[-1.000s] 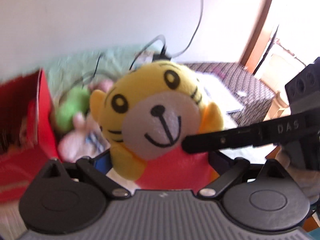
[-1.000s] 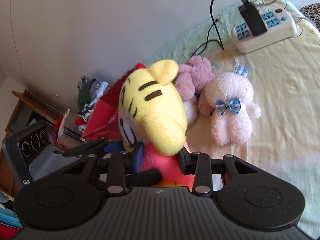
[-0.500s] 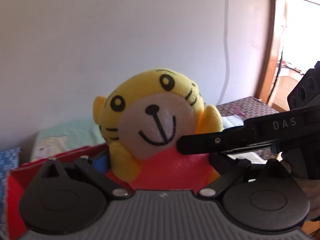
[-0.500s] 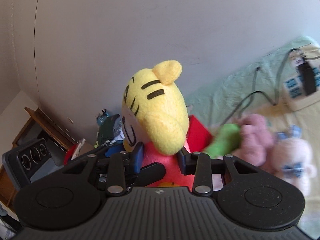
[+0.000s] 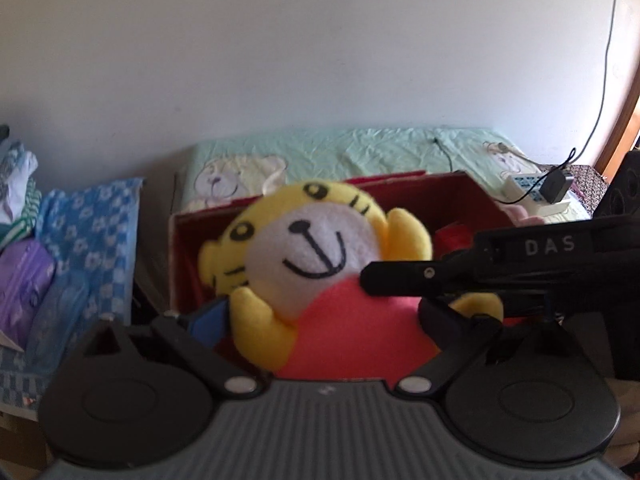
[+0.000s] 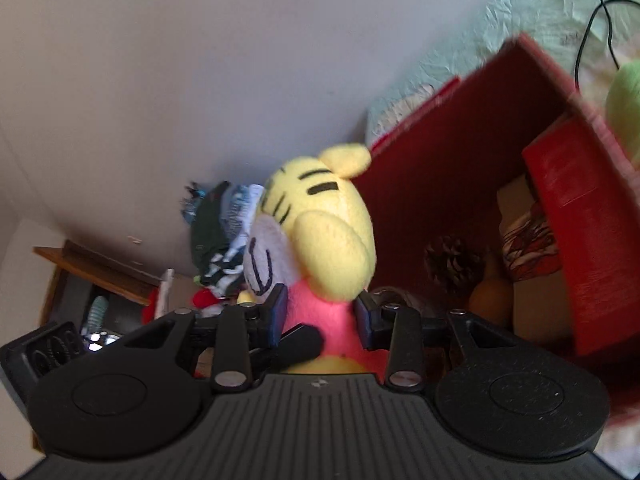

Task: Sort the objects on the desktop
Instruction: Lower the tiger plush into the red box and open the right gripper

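Observation:
A yellow tiger plush (image 5: 316,248) with a white face and a red body is held by both grippers over an open red box (image 5: 472,196). My left gripper (image 5: 332,320) is shut on the plush's red body. My right gripper (image 6: 320,314) is shut on the same body from the side; the plush (image 6: 324,224) faces left in that view. The right gripper's finger crosses the plush's chest in the left wrist view. The red box (image 6: 472,128) holds a pine cone (image 6: 452,264), a small gourd (image 6: 490,294) and a red book (image 6: 580,220).
A white power strip (image 5: 532,192) with a black plug and cable lies on the green bed sheet (image 5: 360,152) to the right. A blue patterned cloth (image 5: 88,232) and a purple packet (image 5: 24,280) lie at the left. A pile of clothes (image 6: 220,232) sits beyond the plush.
Both grippers have carried the plush leftward and tipped downward. The open red box has come into view under and behind the plush. The other plush toys have left view.

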